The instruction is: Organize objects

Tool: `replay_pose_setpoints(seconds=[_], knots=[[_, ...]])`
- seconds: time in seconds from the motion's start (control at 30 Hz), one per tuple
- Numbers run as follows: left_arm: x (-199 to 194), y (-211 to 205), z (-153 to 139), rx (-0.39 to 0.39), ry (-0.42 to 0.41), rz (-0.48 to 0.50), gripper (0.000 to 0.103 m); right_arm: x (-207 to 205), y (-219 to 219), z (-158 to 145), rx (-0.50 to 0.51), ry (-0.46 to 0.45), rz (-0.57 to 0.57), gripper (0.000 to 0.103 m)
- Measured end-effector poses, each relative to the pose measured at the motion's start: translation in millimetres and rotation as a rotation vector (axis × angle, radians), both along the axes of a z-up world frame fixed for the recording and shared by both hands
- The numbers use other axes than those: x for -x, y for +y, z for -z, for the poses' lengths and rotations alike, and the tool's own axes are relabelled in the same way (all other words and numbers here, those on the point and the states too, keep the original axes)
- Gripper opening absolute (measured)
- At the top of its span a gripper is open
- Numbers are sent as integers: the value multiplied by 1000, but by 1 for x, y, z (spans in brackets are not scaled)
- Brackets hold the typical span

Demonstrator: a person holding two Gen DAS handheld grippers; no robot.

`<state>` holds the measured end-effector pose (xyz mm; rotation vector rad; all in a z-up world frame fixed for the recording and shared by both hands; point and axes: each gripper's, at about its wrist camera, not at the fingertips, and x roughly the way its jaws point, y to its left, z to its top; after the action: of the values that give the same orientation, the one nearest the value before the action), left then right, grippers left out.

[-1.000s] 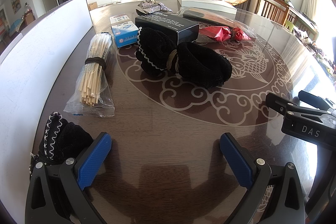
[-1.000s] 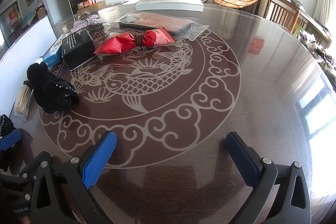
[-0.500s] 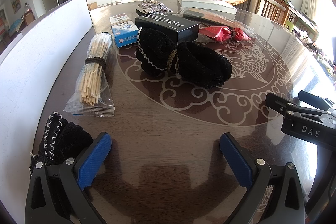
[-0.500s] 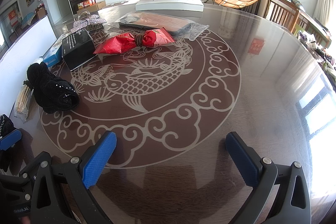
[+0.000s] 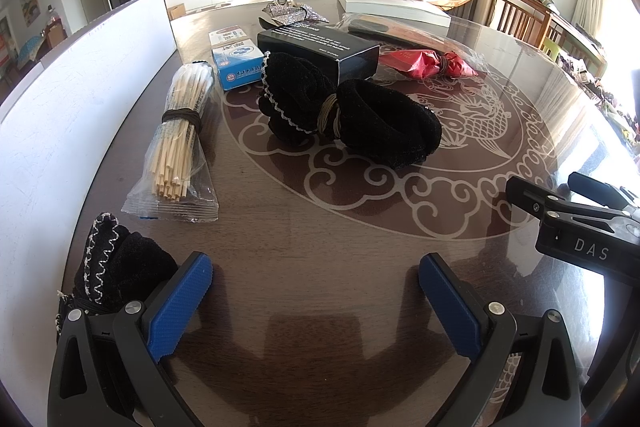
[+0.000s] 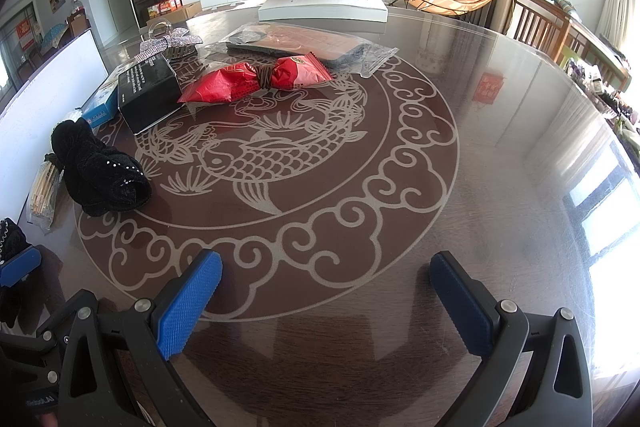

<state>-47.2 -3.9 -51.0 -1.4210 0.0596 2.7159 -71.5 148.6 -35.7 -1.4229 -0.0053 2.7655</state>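
The black knitted fabric bundle tied with cord [image 5: 348, 115] lies mid-bench on the round glass-topped bench [image 6: 500, 155], just beside the bagged bundle of wooden sticks [image 5: 178, 139] nearer the left edge. Left claw [image 5: 316, 301] and right claw [image 6: 326, 301] both gape wide and empty above bare glass at the near edge. Judged: no item yet chosen; the next move calls for a reach forward to one bundle.

Counted contents, placed relative to the black box [image 5: 320, 47] — one of its kind. Black fabric bundles: two — one tied at its middle [image 5: 344, 115] just in front of the box, one [image 5: 116, 267] well in front and to its left. Bagged stick bundles [image 5: 178, 139]: one, front-left of the box. Blue-and-white cartons [image 5: 236, 61]: one, touching the box's left side. Red wrapped packets [image 6: 256, 83]: one, right of the box. Clear bags with a flat dark item [image 6: 304, 45]: one, behind-right. Silver bows [image 6: 168, 41]: one, behind. White flat boxes [image 6: 324, 7]: one, far behind.
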Motion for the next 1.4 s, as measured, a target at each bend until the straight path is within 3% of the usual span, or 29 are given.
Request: replay_pose_setpoints(seconds=[0.4, 0.53, 0.73, 0.87, 0.97, 1.07, 1.13, 1.17, 1.2, 1.27, 1.4], knots=[[-2, 1, 0, 2, -6, 2, 103, 1, 0, 0, 0, 0, 0, 103], [-14, 8, -5, -12, -28, 65, 103, 0, 0, 0, 0, 0, 0, 103], [-40, -11, -55, -113, 115, 86, 103, 0, 0, 0, 0, 0, 0, 103], [-33, -47, -73, -107, 173, 38, 103, 0, 0, 0, 0, 0, 0, 103], [-14, -69, -56, -94, 96, 7, 103, 1, 0, 0, 0, 0, 0, 103], [4, -85, -24, -80, -41, -29, 103, 0, 0, 0, 0, 0, 0, 103], [11, -93, -5, -115, -121, -62, 103, 1, 0, 0, 0, 0, 0, 103], [9, -94, -10, -120, -80, -67, 93, 0, 0, 0, 0, 0, 0, 103], [8, -94, -12, -151, -76, -59, 60, 1, 0, 0, 0, 0, 0, 103], [7, -93, -15, -155, -70, -71, 30, 1, 0, 0, 0, 0, 0, 103], [-5, -92, -12, -275, -51, -171, 30, 1, 0, 0, 0, 0, 1, 103]])
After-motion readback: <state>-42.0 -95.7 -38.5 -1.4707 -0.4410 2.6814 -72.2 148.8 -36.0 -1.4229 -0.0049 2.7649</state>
